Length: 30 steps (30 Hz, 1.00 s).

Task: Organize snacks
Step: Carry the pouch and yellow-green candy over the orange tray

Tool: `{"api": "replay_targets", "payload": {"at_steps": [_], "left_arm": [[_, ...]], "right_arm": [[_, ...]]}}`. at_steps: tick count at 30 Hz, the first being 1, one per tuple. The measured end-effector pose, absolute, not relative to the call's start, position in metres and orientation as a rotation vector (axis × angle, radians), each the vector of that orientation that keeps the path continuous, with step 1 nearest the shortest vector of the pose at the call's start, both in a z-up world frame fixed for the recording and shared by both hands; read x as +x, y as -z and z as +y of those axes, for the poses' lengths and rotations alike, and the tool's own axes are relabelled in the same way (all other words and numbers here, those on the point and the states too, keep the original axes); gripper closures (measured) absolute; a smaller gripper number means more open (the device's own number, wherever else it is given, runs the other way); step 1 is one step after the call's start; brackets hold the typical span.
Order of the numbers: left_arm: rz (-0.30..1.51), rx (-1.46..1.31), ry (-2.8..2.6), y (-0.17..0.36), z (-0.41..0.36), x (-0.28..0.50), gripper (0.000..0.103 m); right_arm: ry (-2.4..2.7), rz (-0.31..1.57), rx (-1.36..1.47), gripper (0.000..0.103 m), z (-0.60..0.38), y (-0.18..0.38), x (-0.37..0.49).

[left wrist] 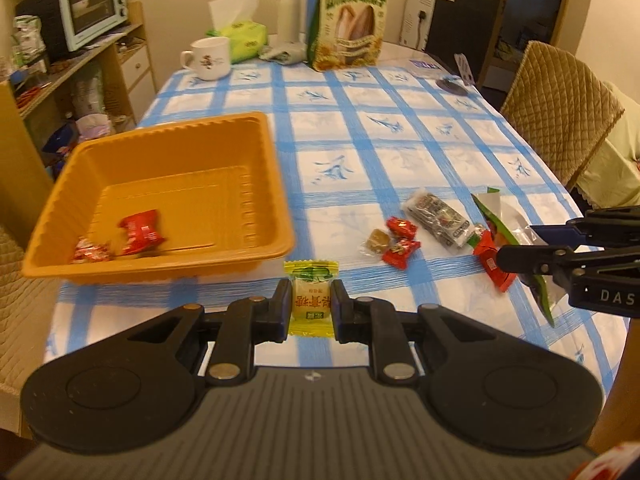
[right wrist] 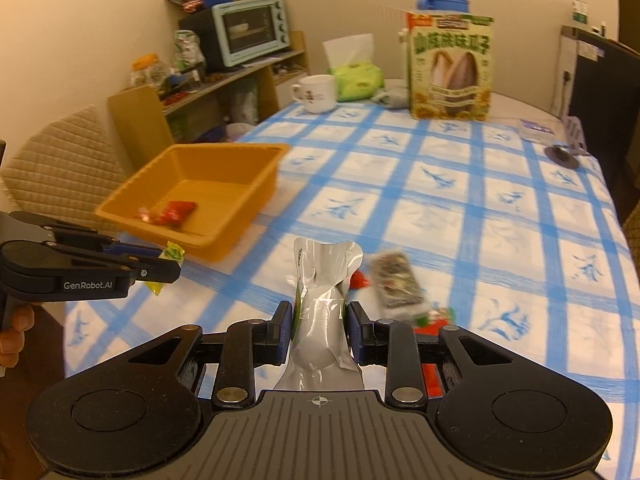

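My left gripper (left wrist: pixel 311 304) is shut on a yellow-green wrapped candy (left wrist: pixel 311 298) just in front of the orange tray (left wrist: pixel 240 256); it also shows in the right wrist view (right wrist: pixel 160 268). The tray holds two red snacks (left wrist: pixel 140 232). My right gripper (right wrist: pixel 319 320) is shut on a silver pouch with a green edge (right wrist: pixel 320 304), above the table; it shows at the right of the left wrist view (left wrist: pixel 532 246). Red candies (left wrist: pixel 401 236), a brown candy (left wrist: pixel 376 240) and a dark packet (left wrist: pixel 438 218) lie on the checked tablecloth.
A tall sunflower-seed box (left wrist: pixel 352 20), a white mug (left wrist: pixel 208 58), a tissue pack (left wrist: pixel 240 38) and a white flask (left wrist: pixel 289 12) stand at the far end. Padded chairs (left wrist: pixel 560 108) flank the table. A shelf with a toaster oven (left wrist: pixel 94 4) is at the left.
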<state>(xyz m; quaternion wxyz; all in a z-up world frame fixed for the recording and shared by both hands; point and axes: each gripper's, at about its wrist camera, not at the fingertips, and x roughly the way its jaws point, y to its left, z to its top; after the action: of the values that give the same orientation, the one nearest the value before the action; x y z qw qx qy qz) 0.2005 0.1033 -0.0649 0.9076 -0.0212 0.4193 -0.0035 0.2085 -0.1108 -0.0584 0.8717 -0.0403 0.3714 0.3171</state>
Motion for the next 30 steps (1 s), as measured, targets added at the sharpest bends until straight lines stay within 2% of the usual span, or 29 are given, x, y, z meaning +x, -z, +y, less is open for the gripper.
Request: {"api": "replay_targets", "payload": {"at_steps": [15, 30], "left_arm": [[0.800, -0.068, -0.086, 0.025, 0.174, 0.177, 0.085], [0.711, -0.048, -0.043, 0.005, 0.221, 0.233, 0.085]], "right_arm": [[-0.803, 0.759, -0.057, 0.073, -0.031, 0.029, 0.203], [-0.769, 0.752, 0.066, 0.073, 0.051, 0.016, 0.257]]}}
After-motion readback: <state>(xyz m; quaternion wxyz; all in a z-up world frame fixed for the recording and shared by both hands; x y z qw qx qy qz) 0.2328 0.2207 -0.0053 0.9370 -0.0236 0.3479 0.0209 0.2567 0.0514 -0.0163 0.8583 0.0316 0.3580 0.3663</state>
